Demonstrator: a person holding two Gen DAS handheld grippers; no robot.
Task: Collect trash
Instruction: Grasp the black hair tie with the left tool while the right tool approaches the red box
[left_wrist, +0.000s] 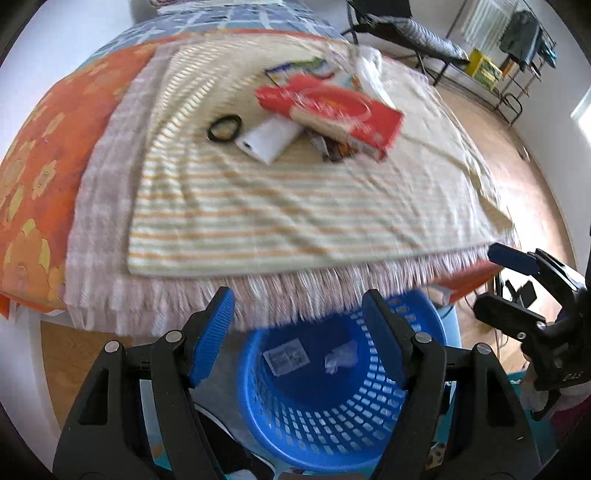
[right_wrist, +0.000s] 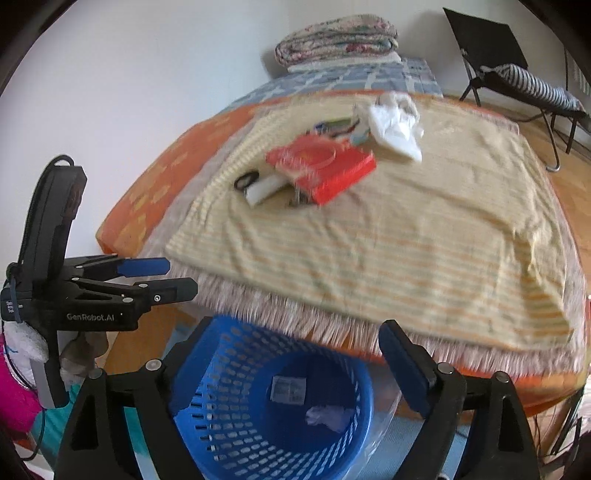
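- Left wrist view: left tool (left_wrist: 297, 334) spread wide, nothing between its ribbed blue pads, poised above a blue basket (left_wrist: 295, 417).
- Right wrist view: right tool (right_wrist: 288, 369) likewise spread wide and empty, above the same blue basket (right_wrist: 229, 413); no earlier frame to compare.
- Inside the basket: two pieces of trash, one crumpled white scrap (right_wrist: 327, 415) and one flat printed label or packet (right_wrist: 288, 389), both below and between the pads.
- Basket: round, perforated plastic, standing on the floor just beside the bed's fringed edge.
- On the bed (left_wrist: 33, 177), well beyond both tools: one red box (left_wrist: 332, 114), one white rectangular block (left_wrist: 267, 142), one black loop (left_wrist: 224, 127), one white plastic bag (right_wrist: 395, 127), all on a striped yellow cloth (left_wrist: 295, 206).
- Small items under the red box too blurred to tell.
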